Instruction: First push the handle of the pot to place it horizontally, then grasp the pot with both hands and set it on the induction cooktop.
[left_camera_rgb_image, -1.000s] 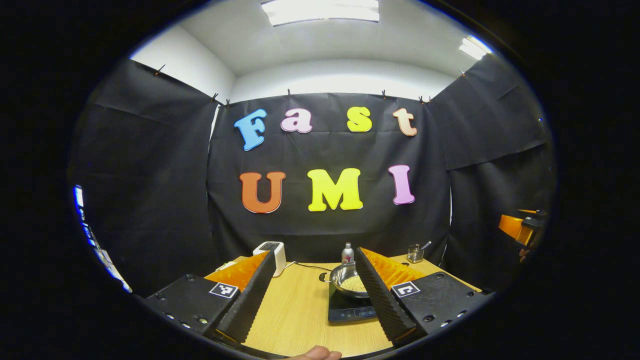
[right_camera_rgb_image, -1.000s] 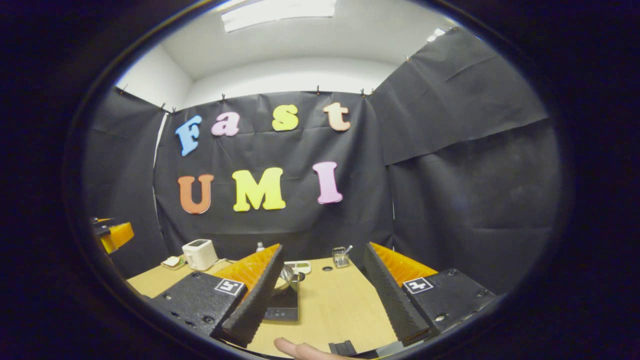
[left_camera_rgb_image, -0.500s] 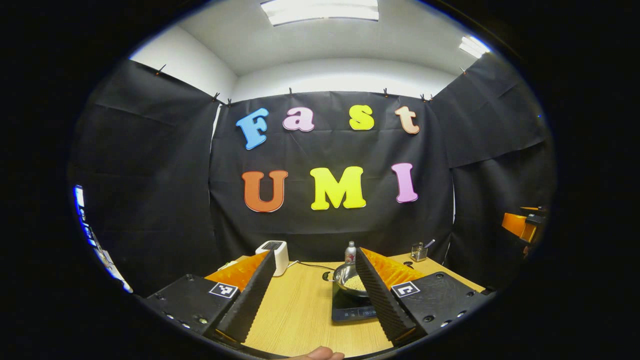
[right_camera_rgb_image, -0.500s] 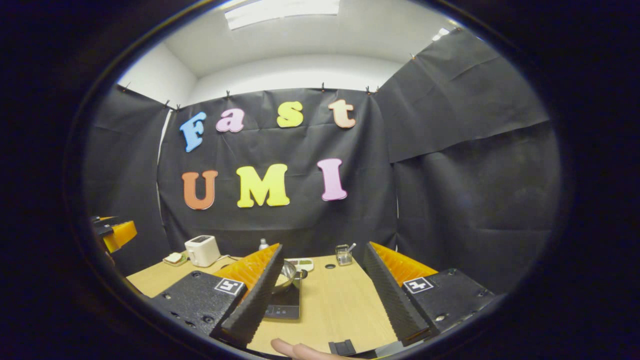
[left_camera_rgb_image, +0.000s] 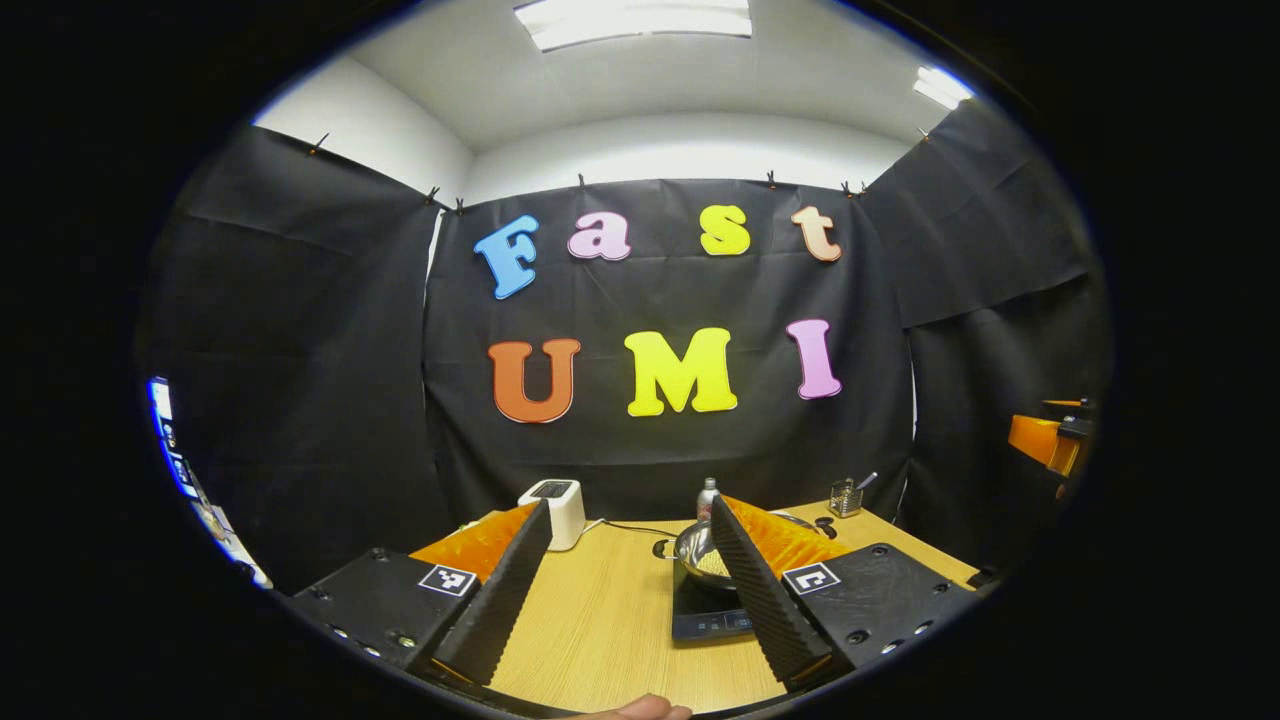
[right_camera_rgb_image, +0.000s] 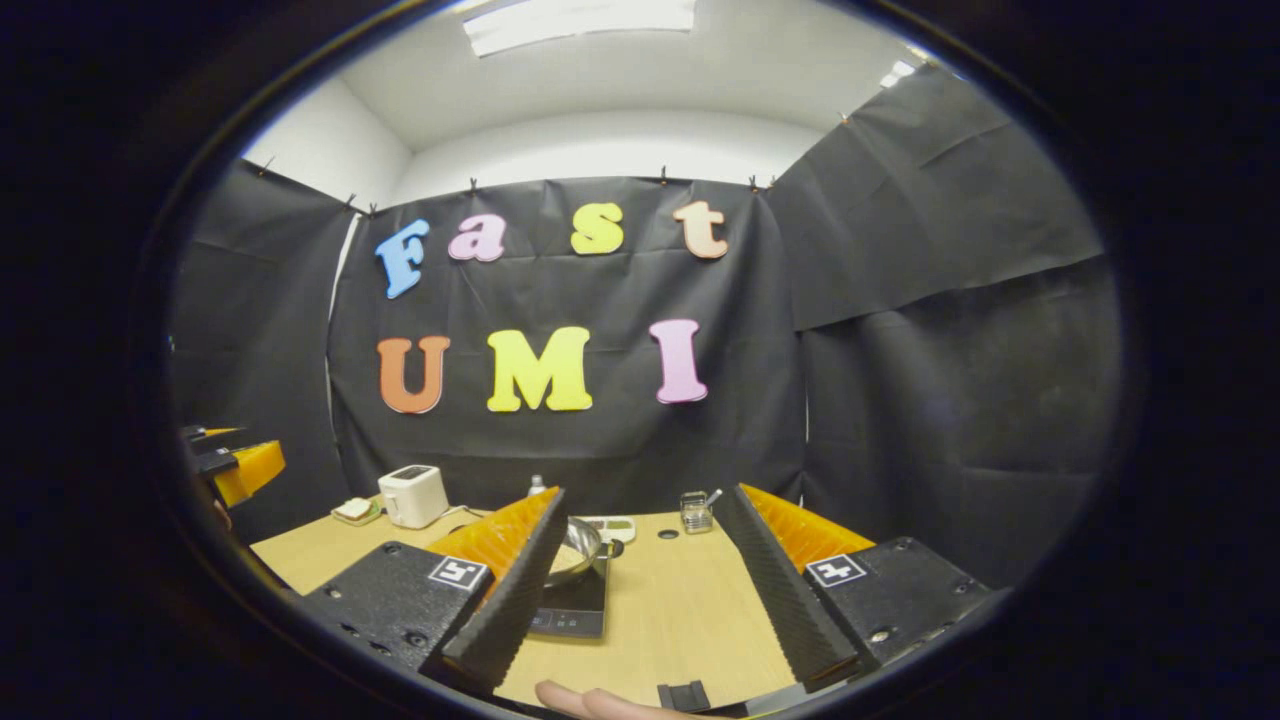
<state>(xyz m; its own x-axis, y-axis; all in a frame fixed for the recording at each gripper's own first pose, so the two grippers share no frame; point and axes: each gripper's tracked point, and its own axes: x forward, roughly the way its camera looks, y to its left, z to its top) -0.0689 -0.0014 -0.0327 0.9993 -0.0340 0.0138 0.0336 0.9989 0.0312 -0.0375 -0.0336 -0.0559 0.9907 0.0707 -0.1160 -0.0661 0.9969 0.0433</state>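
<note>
Resting on the black flat induction cooktop (left_camera_rgb_image: 708, 617), the round shiny steel pot (left_camera_rgb_image: 695, 549) with pale contents is seen in the left gripper view, partly hidden behind the right finger of the left gripper (left_camera_rgb_image: 628, 590). The jaws of that gripper are spread wide with nothing between them but the bare light wooden table (left_camera_rgb_image: 600, 620), and the gripper is held clear of the pot. A small black handle is seen on the pot's left side. In the right gripper view, the right gripper (right_camera_rgb_image: 640, 590) is likewise held with its jaws wide apart and nothing gripped, and the same steel pot (right_camera_rgb_image: 580, 549) is found on the cooktop (right_camera_rgb_image: 575, 610) just behind the gripper's left finger. Toward the table's far left corner a white boxy appliance (right_camera_rgb_image: 413, 495) is placed, with a small flat green-and-white item (right_camera_rgb_image: 355, 510) beside it. Along the far edge, a small clear bottle with a grey cap (left_camera_rgb_image: 707, 497) stands behind the pot, and a small clear container holding utensils (right_camera_rgb_image: 694, 510) is set further right. A pale flat tray (right_camera_rgb_image: 610, 526) lies near the far edge behind the pot. A fingertip (right_camera_rgb_image: 580, 700) is visible at the bottom of the right gripper view.
</note>
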